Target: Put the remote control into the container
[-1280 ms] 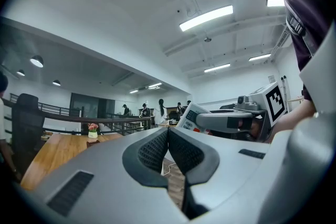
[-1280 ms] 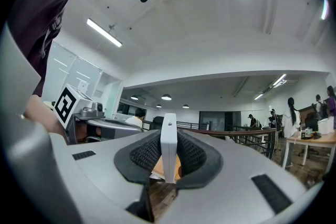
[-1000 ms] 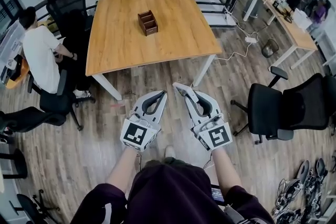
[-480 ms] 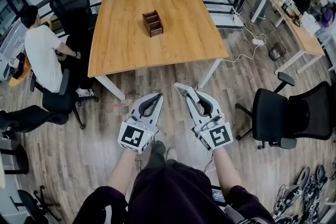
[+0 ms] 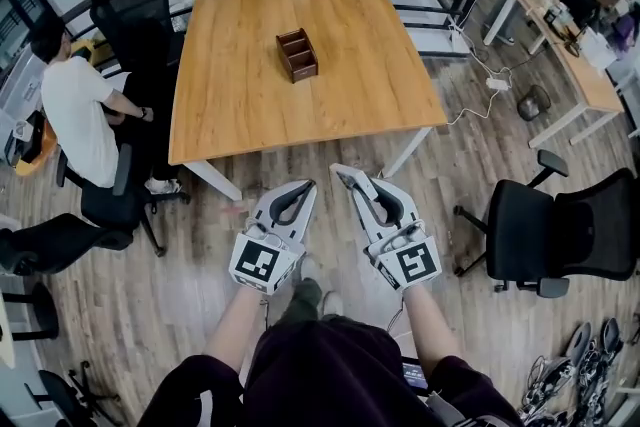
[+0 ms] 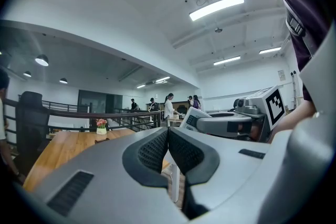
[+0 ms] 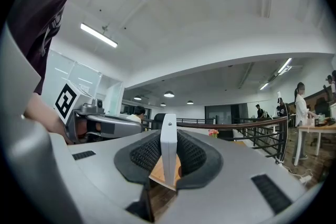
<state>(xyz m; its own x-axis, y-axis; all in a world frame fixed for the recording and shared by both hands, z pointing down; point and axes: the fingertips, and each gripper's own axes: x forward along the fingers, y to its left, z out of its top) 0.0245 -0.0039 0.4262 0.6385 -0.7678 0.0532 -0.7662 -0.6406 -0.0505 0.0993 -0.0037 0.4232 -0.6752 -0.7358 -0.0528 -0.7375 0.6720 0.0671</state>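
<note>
While the person stands on the wood floor (image 5: 130,295) a good way back from the table, the right gripper (image 5: 347,177) has its fingers (image 7: 191,152) squeezed on the remote control (image 7: 168,147). The remote is thin and white. It stands up between the fingers, with its long side going up and down and its top poking out above them. The left gripper (image 5: 306,185) is just beside the right one. Its fingers (image 6: 155,149) are pressed together with nothing in them. The container (image 5: 297,54) is a little brown box with open parts on top. It sits near the middle of the tabletop (image 5: 230,90), straight ahead and well apart from both grippers, a bit to the left of the right one. I think the person has to walk up to the table first. Then the remote can go down into the box end first, since it is already standing up.
</note>
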